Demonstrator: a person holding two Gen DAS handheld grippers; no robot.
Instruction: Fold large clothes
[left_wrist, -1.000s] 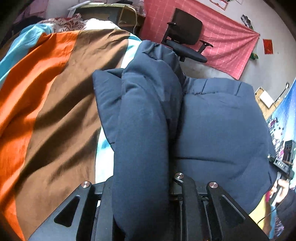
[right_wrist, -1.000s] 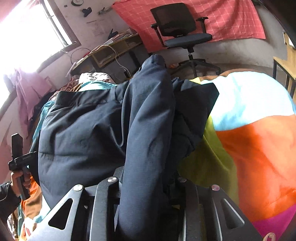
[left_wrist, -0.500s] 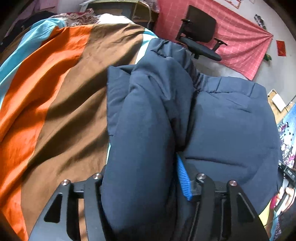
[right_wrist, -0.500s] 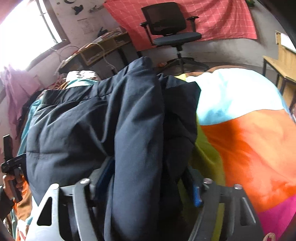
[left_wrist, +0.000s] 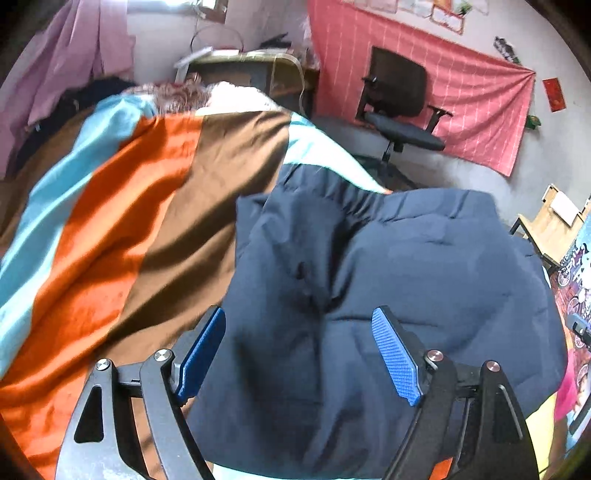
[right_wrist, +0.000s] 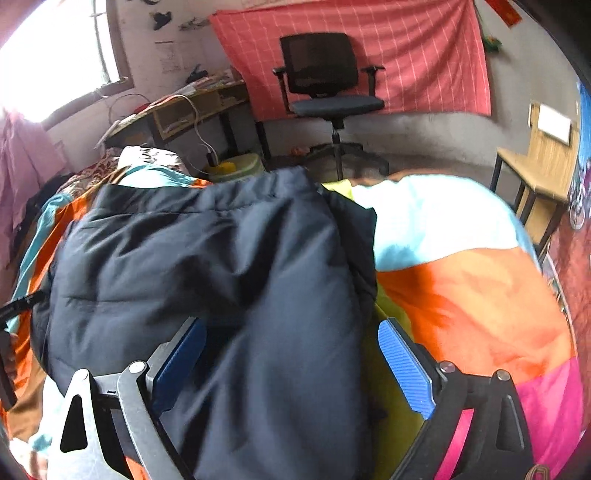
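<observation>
Both claws, left claw (left_wrist: 299, 354) and right claw (right_wrist: 291, 369), have sprung apart, releasing the jacket (left_wrist: 388, 266)

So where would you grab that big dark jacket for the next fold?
Probably by the thick rolled edge of the navy jacket nearest the cameras. It bulges up between each open tool, left and right, so coming in low from the near side lets the pads close across the roll. The flat middle panel offers no ridge to pinch.
</observation>
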